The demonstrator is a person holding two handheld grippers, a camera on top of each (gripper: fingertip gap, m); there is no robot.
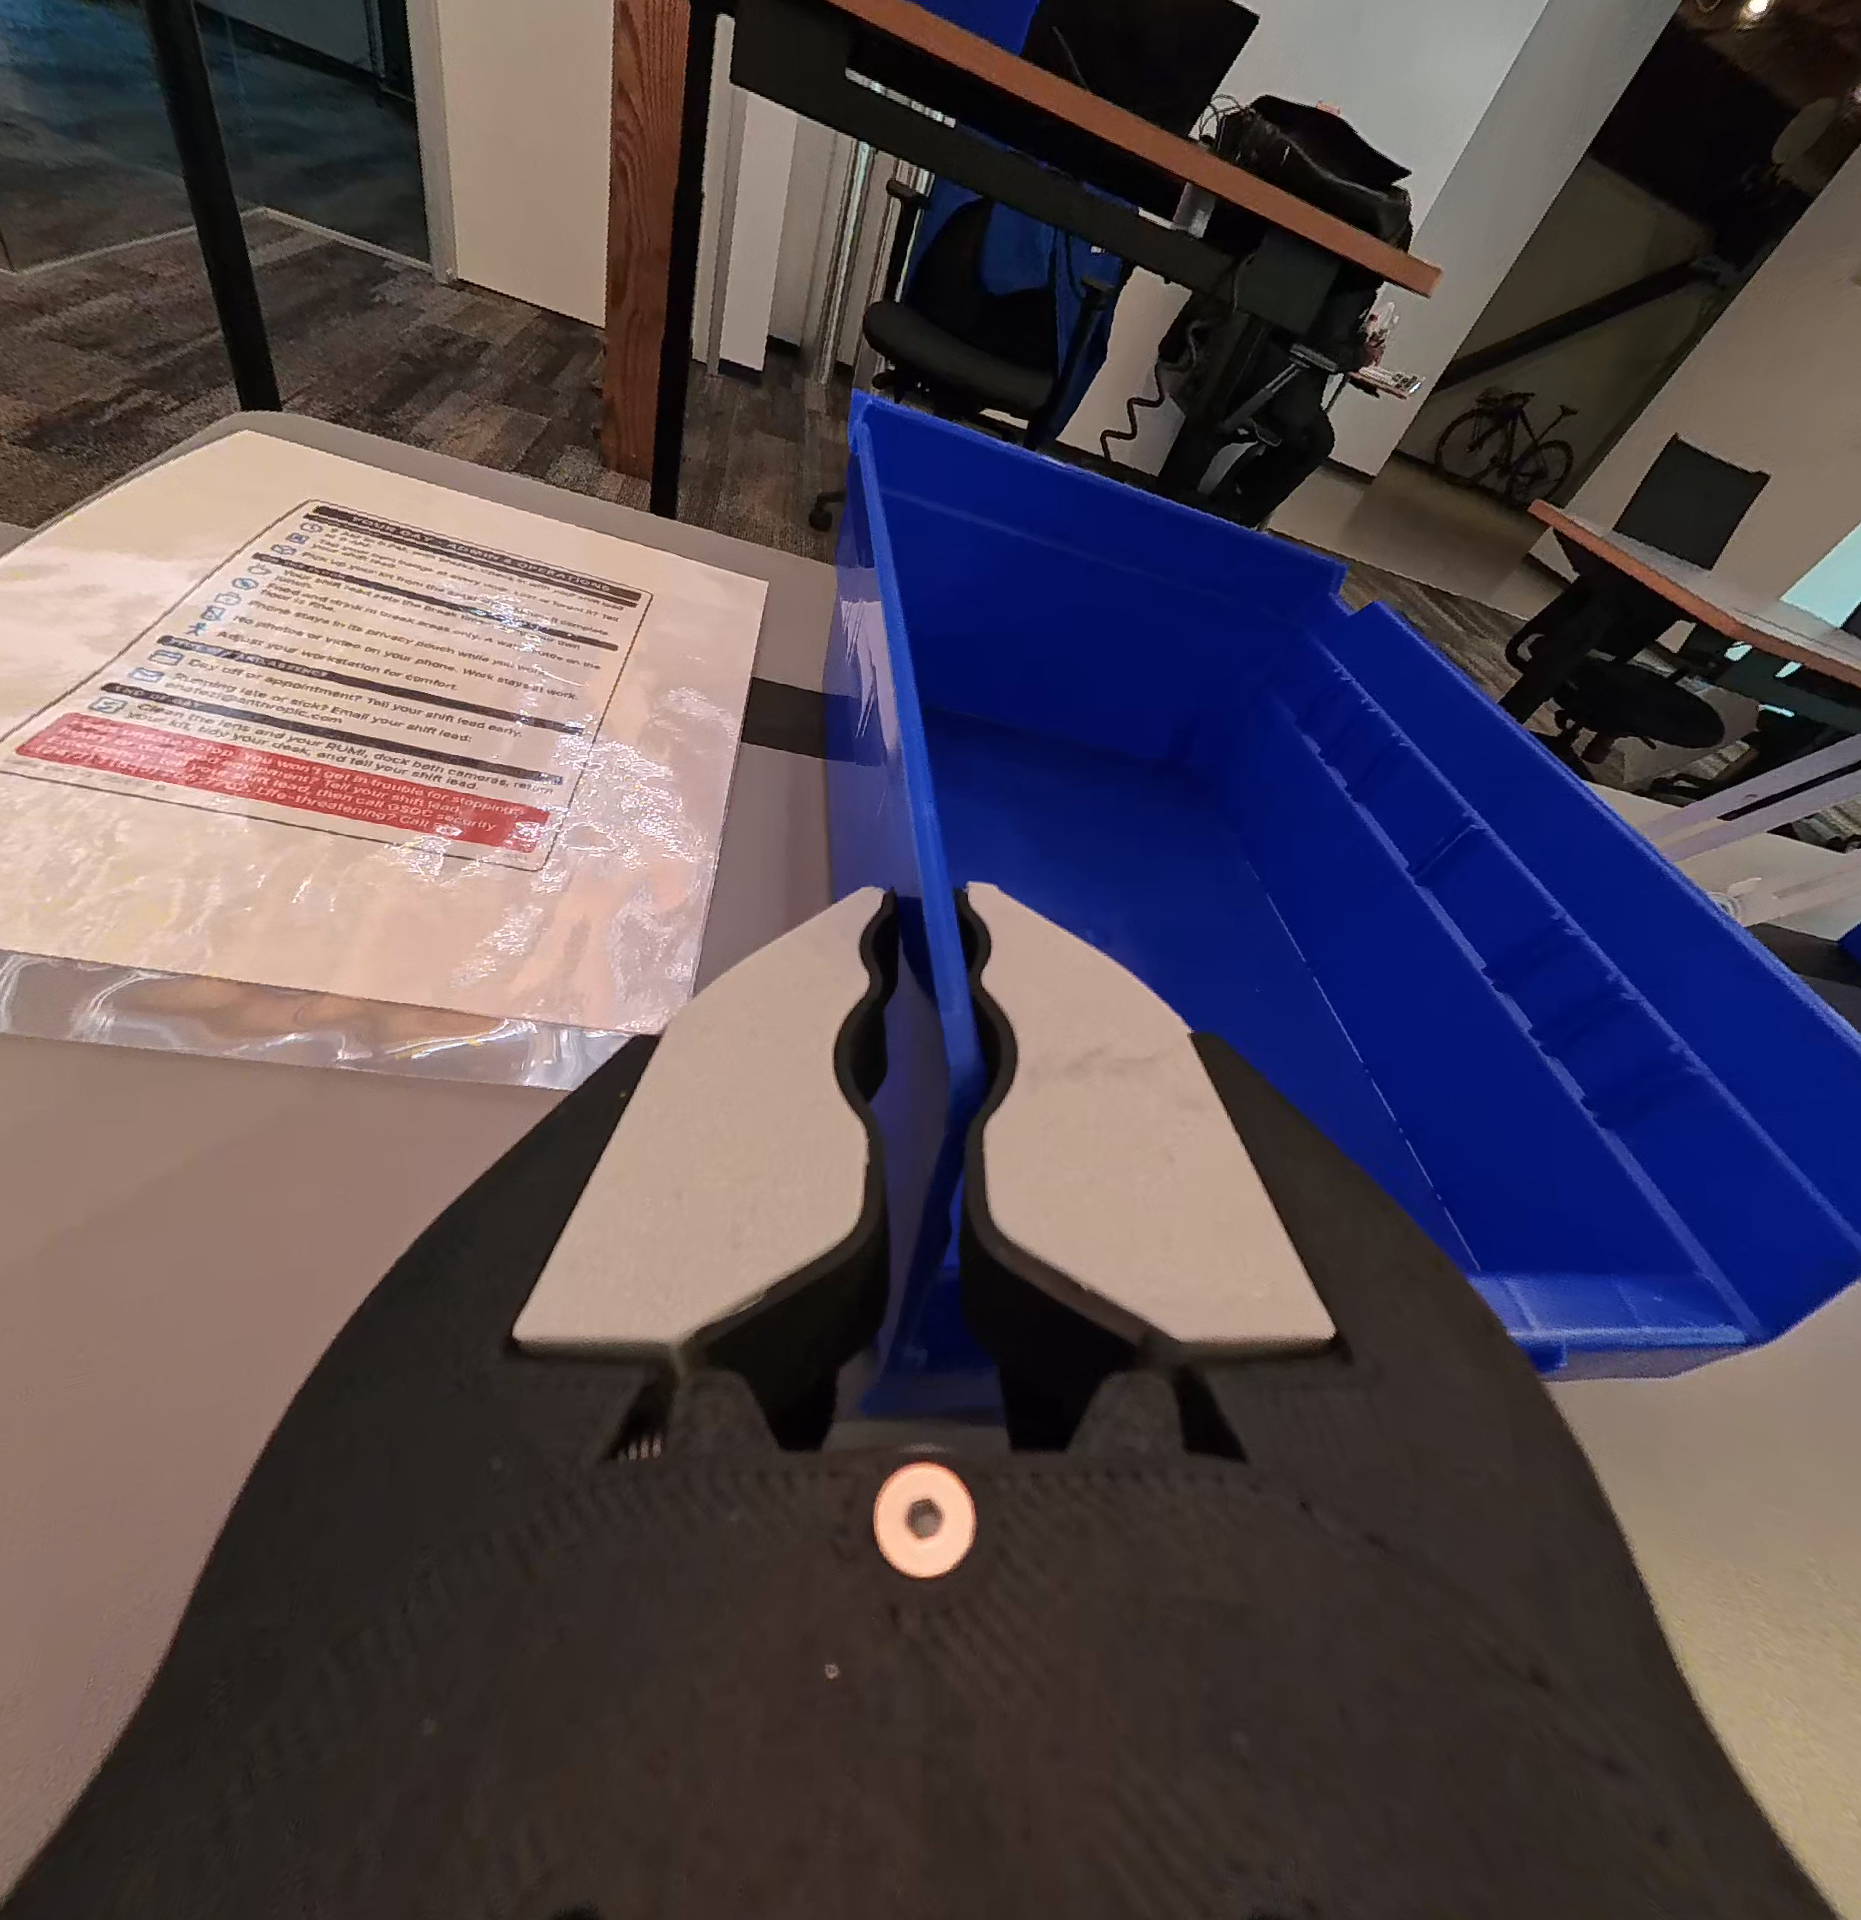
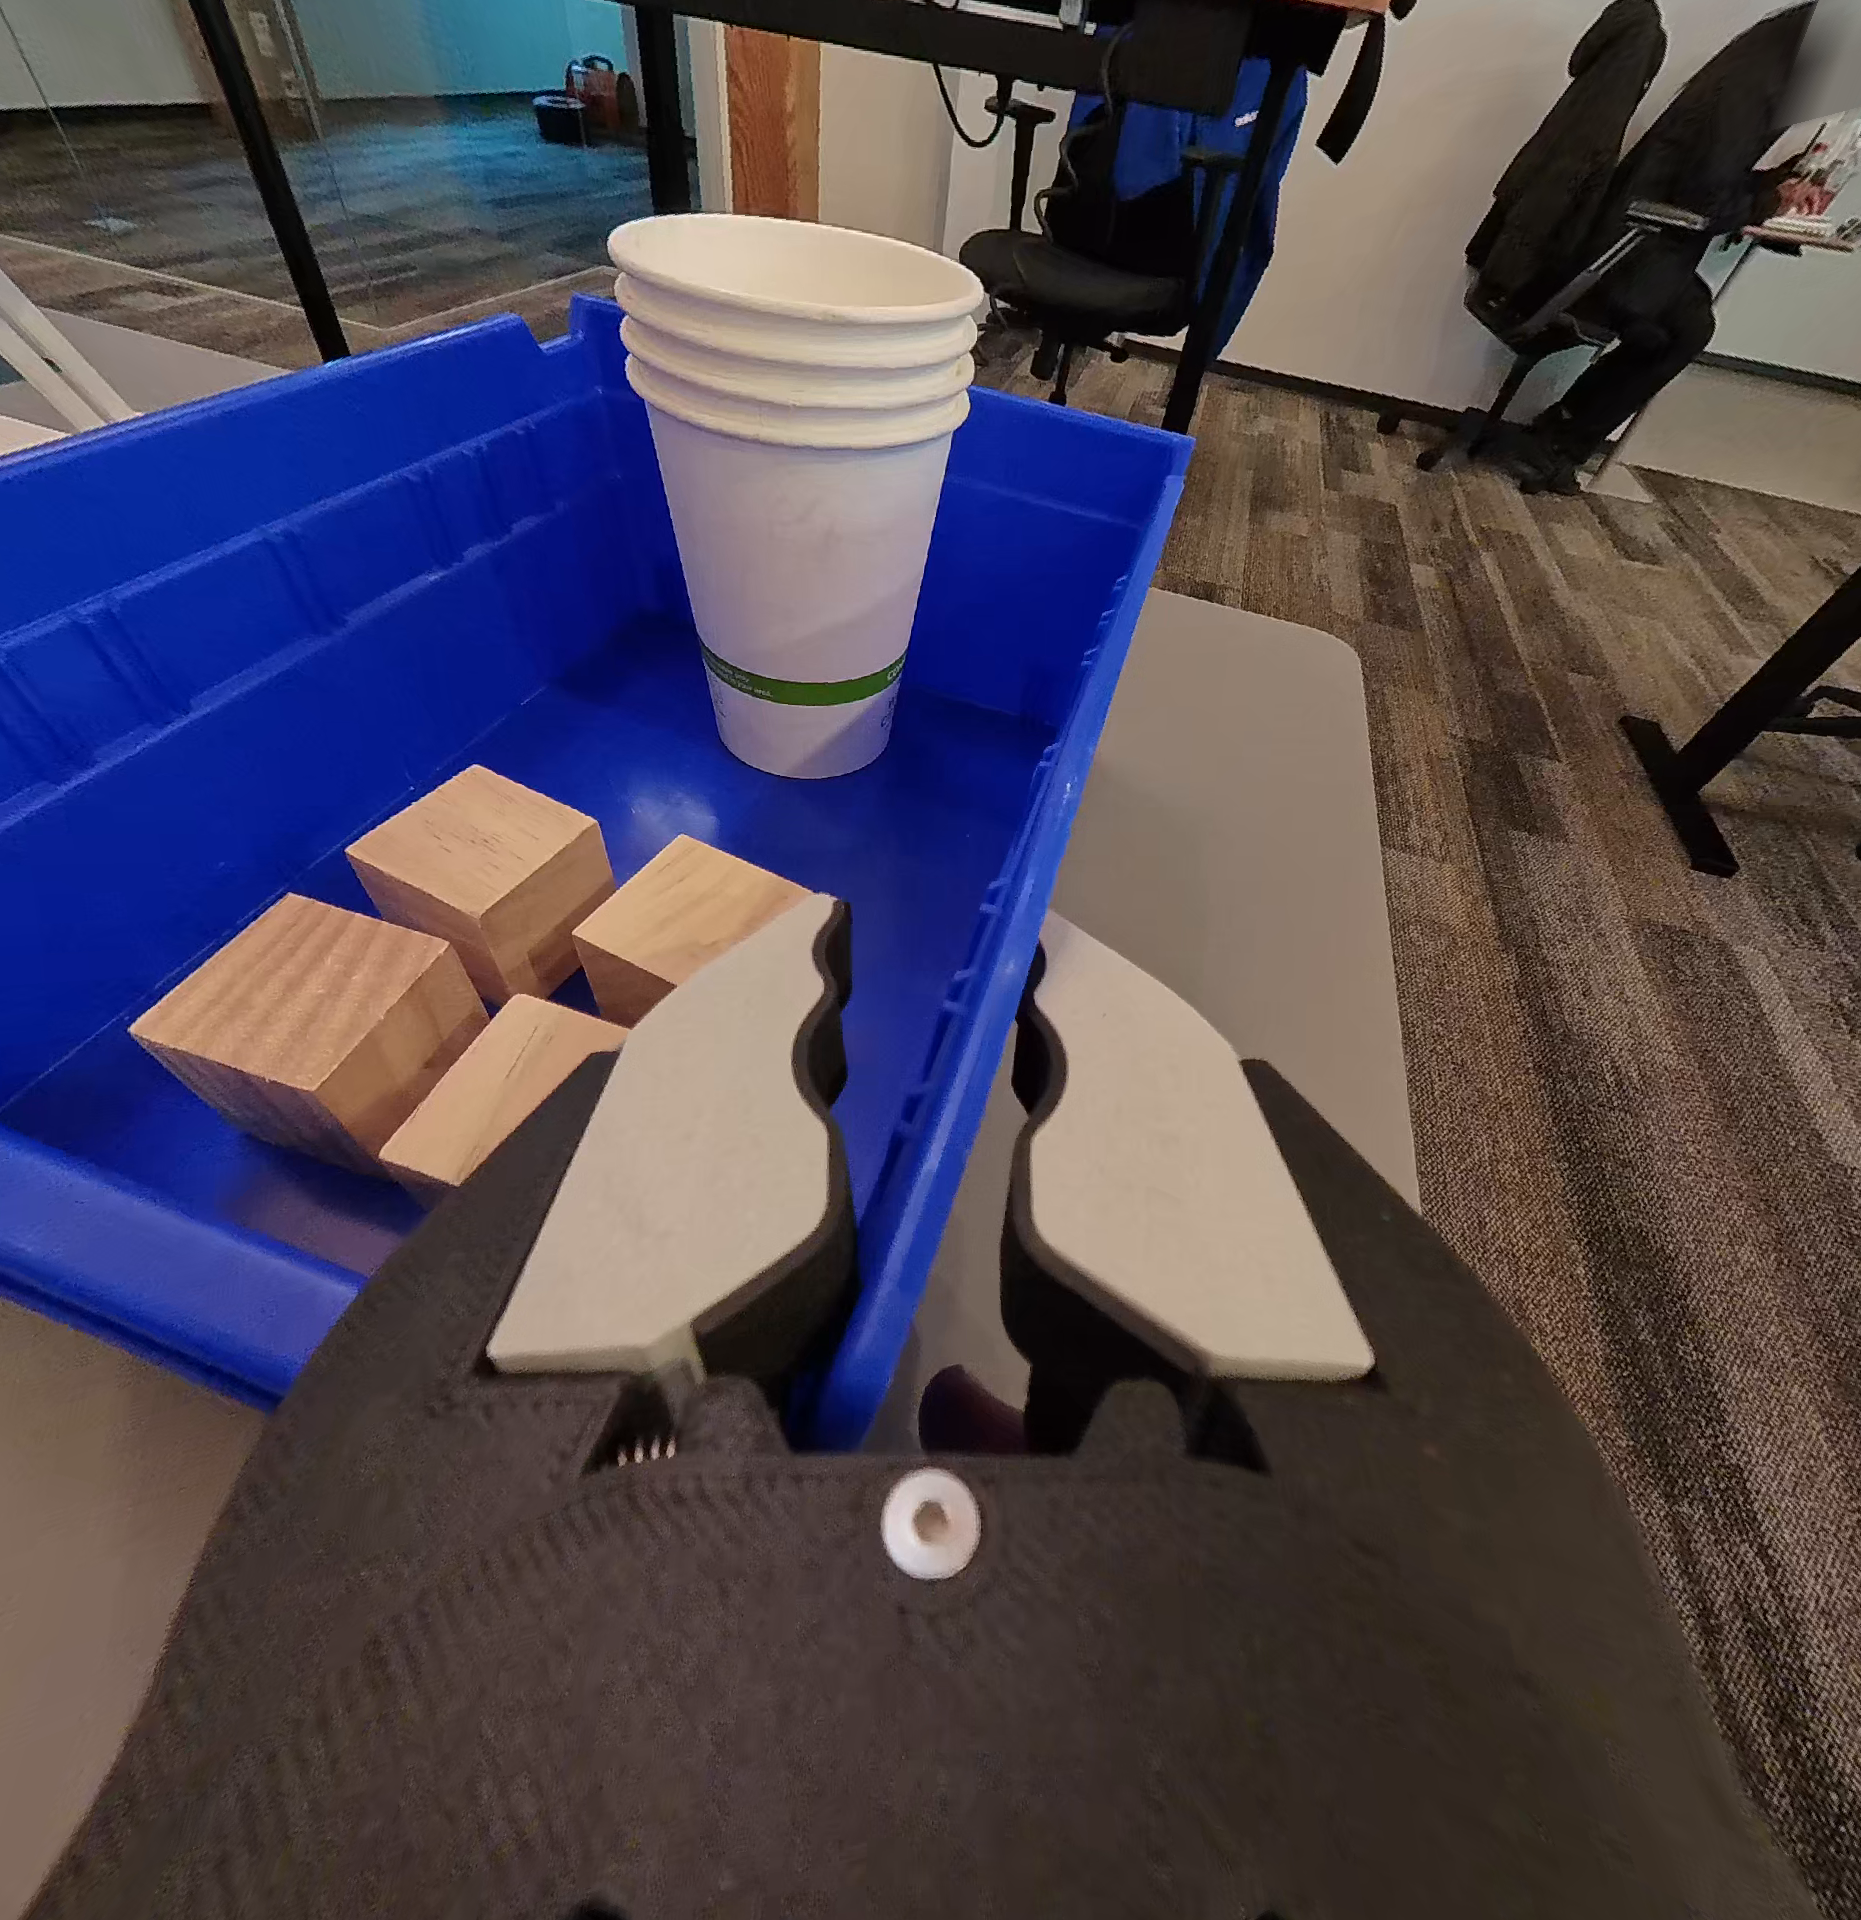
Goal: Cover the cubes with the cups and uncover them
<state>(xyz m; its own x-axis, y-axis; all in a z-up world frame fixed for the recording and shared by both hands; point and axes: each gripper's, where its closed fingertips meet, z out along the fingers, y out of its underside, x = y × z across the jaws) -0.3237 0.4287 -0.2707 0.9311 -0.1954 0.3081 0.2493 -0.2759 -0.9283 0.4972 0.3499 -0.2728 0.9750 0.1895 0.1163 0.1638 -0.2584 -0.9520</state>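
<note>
Stack of white paper cups [image 2: 801,488], upper centre: light, crushable, best pinched at rim. Four pale wooden cubes [image 2: 469,977], lower left: rigid, unyielding. Left gripper [image 1: 931,904] and right gripper [image 2: 941,935] each narrowly parted astride a wall of the blue plastic bin [image 2: 1051,831], firm hold uncertain.

A blue bin [image 2: 282,644] and a laminated sheet [image 1: 334,727] rest on a grey table [image 1: 178,1299].

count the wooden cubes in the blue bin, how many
4, clustered on the blue bin floor, near end: far cube, left cube, right cube, and a near cube partly behind the right tool. More may be hidden under it.
</note>
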